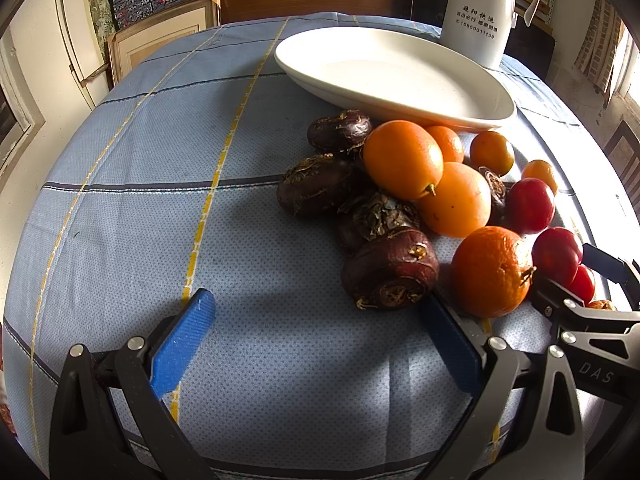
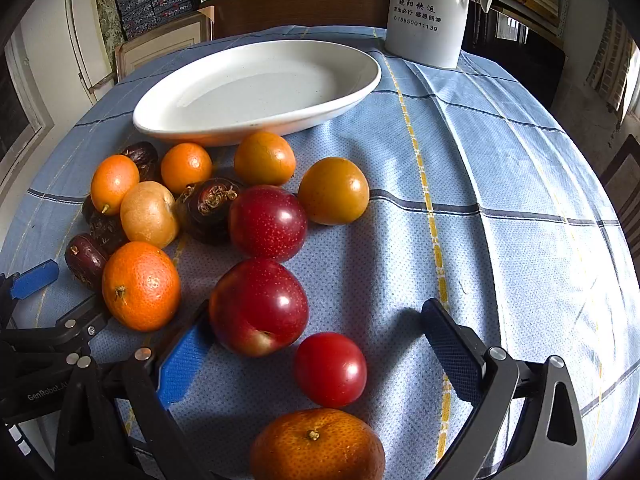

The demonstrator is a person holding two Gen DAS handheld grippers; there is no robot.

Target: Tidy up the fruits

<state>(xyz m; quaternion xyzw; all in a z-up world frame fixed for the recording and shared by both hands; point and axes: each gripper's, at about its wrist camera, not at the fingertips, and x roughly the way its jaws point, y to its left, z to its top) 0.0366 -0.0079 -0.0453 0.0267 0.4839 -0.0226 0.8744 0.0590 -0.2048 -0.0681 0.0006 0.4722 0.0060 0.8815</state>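
Note:
A heap of fruit lies on the blue checked tablecloth (image 1: 160, 200) in front of an empty white oval plate (image 1: 400, 76) (image 2: 256, 92). It holds dark water chestnuts (image 1: 390, 272), orange kumquats (image 1: 402, 158), a mandarin (image 1: 492, 272) (image 2: 140, 286) and red plums (image 1: 530, 205) (image 2: 258, 306). My left gripper (image 1: 316, 336) is open just short of the nearest chestnut, with only cloth between its blue pads. My right gripper (image 2: 318, 360) is open around a small red plum (image 2: 330, 368), and its left pad (image 2: 182, 364) is next to the bigger plum. Another mandarin (image 2: 318, 444) sits close under the camera.
A tall white jug (image 1: 476, 8) (image 2: 426, 12) with black lettering stands behind the plate at the table's far edge. Bare cloth stretches to the left of the heap in the left wrist view and to its right in the right wrist view. Shelves and a wooden board lie beyond the table.

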